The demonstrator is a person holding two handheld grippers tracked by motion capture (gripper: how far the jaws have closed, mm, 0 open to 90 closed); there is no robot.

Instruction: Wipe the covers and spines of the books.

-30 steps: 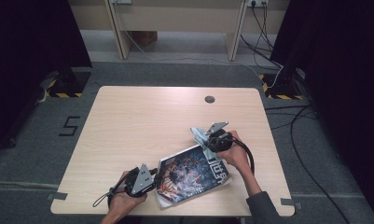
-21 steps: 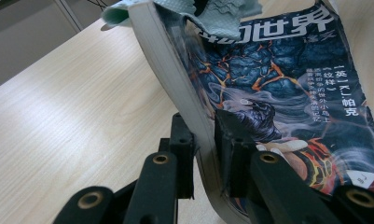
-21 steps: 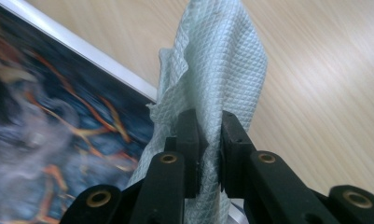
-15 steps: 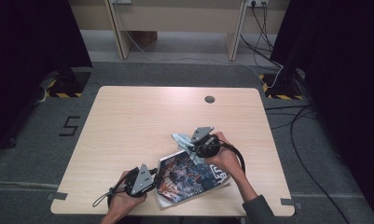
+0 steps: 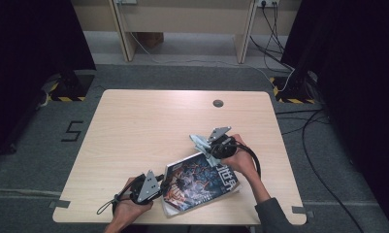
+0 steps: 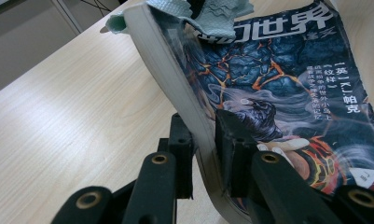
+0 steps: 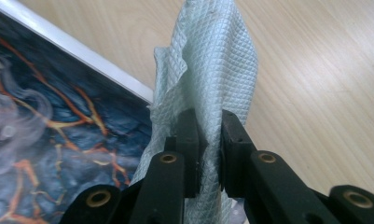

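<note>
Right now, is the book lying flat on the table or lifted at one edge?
Lifted at one edge. The left gripper pinches the book by its edge, which curves up off the table in the left gripper view.

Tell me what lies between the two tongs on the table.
In the high view, the dark illustrated book spans between them: left tongs clamp its near edge, right tongs hold a pale green cloth at its far corner.

Your right gripper (image 5: 205, 145) is carrying the pale green cloth (image 5: 201, 143) leftward along the magazine's (image 5: 200, 181) far edge, away from the right-hand corner it was over a second ago, and your right hand (image 5: 238, 158) is following inward.
</note>
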